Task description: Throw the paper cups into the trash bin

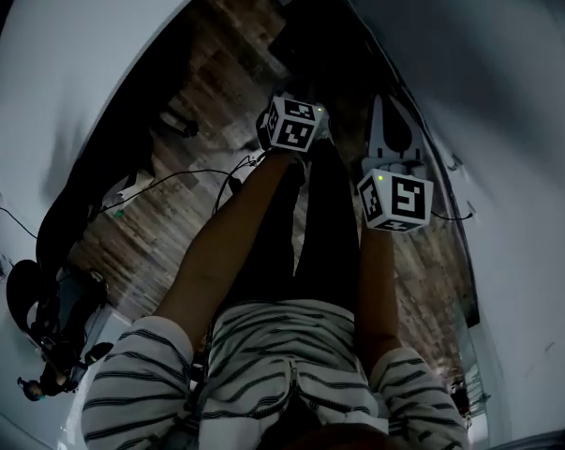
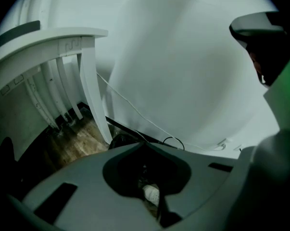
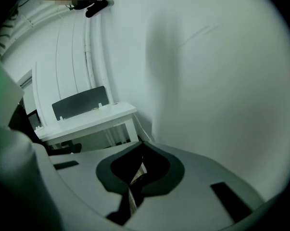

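Paper cups: no view shows them. Left gripper [image 2: 145, 144]: jaws fully together, nothing between them, held over the wood floor [image 1: 160, 223]. Right gripper [image 3: 142, 147]: also closed and empty, just right of it, near the white wall [image 3: 221, 81].

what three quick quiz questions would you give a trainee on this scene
1. True or false: the left gripper has its jaws together.
2. What is the floor made of? A carpet, B wood boards, C tiles.
3. Fill in: in the head view, the person's shirt is patterned with ___.
Key: 1 true; 2 B; 3 stripes.
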A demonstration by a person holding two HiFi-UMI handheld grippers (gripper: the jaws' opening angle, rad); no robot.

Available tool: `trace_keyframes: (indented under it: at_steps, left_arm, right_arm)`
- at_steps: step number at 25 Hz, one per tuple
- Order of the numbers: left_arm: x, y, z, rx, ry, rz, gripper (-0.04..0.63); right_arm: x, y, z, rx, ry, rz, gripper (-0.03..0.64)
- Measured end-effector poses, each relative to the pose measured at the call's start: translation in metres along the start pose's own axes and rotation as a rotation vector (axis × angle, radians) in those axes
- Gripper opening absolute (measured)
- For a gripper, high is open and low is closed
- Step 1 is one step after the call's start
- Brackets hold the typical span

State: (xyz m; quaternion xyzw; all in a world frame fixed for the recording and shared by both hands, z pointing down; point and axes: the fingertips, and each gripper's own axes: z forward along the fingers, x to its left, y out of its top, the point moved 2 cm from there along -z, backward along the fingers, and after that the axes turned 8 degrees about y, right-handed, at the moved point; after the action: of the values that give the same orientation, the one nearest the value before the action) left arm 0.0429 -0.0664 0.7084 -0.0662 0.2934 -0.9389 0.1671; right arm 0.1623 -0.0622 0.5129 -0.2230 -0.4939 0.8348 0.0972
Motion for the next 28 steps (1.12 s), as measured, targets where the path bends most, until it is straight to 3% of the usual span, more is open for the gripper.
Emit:
trace_keyframes:
  at_steps: [10, 15, 28]
  left_arm:
    - [0.011, 0.062, -0.090, -0.175, 0.016, -0.065, 0.023]
    - [0.015, 0.088, -0.136, -0.223, 0.017, -0.103, 0.023]
    - [0.002, 0.145, -0.228, -0.359, 0.020, -0.066, 0.023]
  right_arm:
    - [0.030, 0.052, -0.019, -0.021, 0.065, -0.029, 0.009]
    - [0.042, 0.075, -0.031, -0.028, 0.080, -0.044, 0.009]
    - [0.065, 0.129, -0.058, -0.069, 0.115, -0.068, 0.009]
